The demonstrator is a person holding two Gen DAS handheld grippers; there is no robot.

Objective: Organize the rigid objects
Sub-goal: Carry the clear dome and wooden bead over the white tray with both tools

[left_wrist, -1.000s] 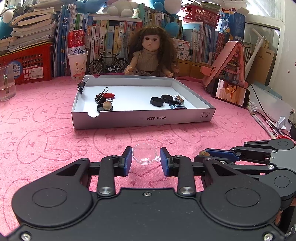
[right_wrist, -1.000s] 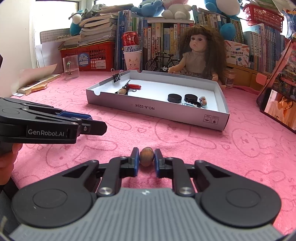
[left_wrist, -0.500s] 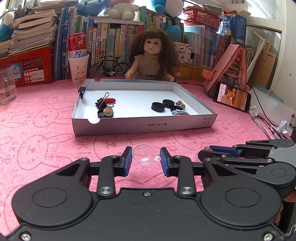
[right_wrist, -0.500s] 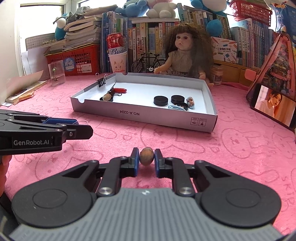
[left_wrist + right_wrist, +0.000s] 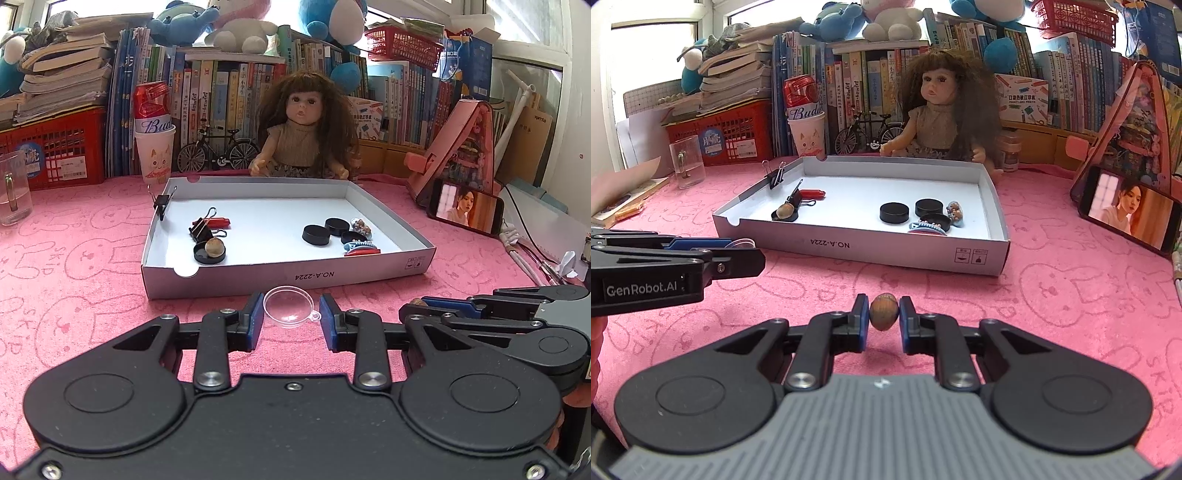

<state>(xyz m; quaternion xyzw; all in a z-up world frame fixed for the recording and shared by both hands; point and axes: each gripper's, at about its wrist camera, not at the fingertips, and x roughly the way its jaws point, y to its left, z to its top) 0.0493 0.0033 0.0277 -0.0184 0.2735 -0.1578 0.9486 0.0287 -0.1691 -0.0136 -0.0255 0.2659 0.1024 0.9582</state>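
Observation:
My left gripper (image 5: 291,314) is shut on a clear plastic dome lid (image 5: 289,307) and holds it just in front of the white cardboard tray (image 5: 288,277). My right gripper (image 5: 884,317) is shut on a small brown nut (image 5: 884,312), also in front of the tray (image 5: 871,248). The tray holds binder clips (image 5: 201,229), a black cap with a nut in it (image 5: 209,252), black round caps (image 5: 316,235) and small trinkets (image 5: 360,245). The right gripper shows at the right of the left wrist view (image 5: 417,306); the left one shows at the left of the right wrist view (image 5: 738,251).
A doll (image 5: 303,136) sits behind the tray against a row of books. A paper cup with a can (image 5: 154,147), a toy bicycle (image 5: 218,151) and a glass mug (image 5: 13,192) stand at the back left. A phone (image 5: 465,210) leans at the right.
Both grippers have moved forward toward the tray with their objects still held. The tray looks nearer in both views.

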